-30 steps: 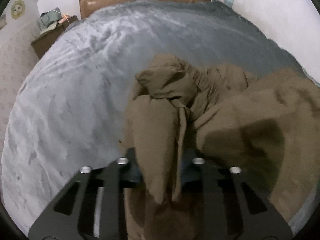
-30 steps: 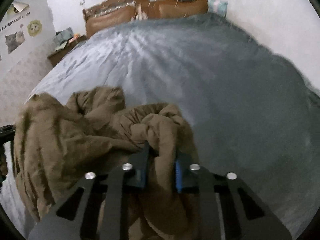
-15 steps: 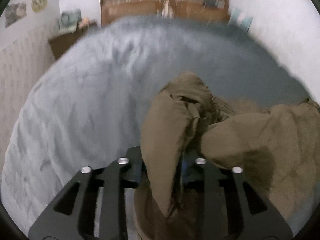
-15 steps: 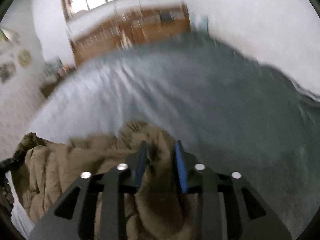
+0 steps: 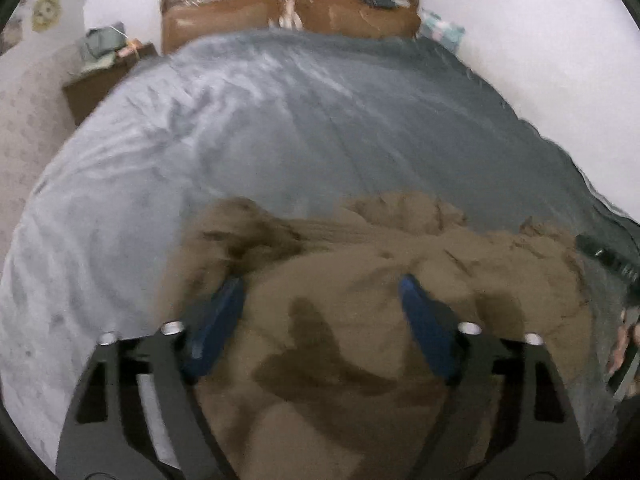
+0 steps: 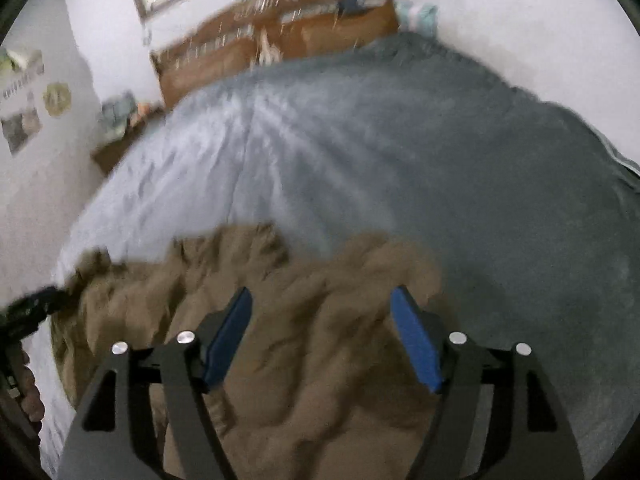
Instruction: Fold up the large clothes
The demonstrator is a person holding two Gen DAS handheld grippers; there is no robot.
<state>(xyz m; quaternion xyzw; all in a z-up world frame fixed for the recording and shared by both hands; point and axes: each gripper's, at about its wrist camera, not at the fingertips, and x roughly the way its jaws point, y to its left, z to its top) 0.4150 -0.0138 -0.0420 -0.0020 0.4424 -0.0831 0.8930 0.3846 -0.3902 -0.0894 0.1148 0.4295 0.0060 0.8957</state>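
- Left gripper (image 5: pixel 322 300): jaws spread wide and opening. The blue pads (image 5: pixel 218 326) stand clear of the cloth; brown fabric lies below and between them, not pinched.
- Right gripper (image 6: pixel 322 316): jaws spread wide and opening. Its blue pads (image 6: pixel 416 344) stand apart from the cloth, which lies beneath the gap.
- Brown garment (image 5: pixel 360 320): crumpled in a loose heap on the near part of the bed, directly under both grippers, with rumpled folds along its far edge.
- Grey bedcover (image 5: pixel 280 128): extends beyond the garment across the bed, wrinkled on the left side.
- Wooden headboard (image 5: pixel 288 4): at the far end of the bed, against the white wall.
- Bedside cabinet (image 5: pixel 100 76): left of the headboard, carrying a pile of small items, blurred.
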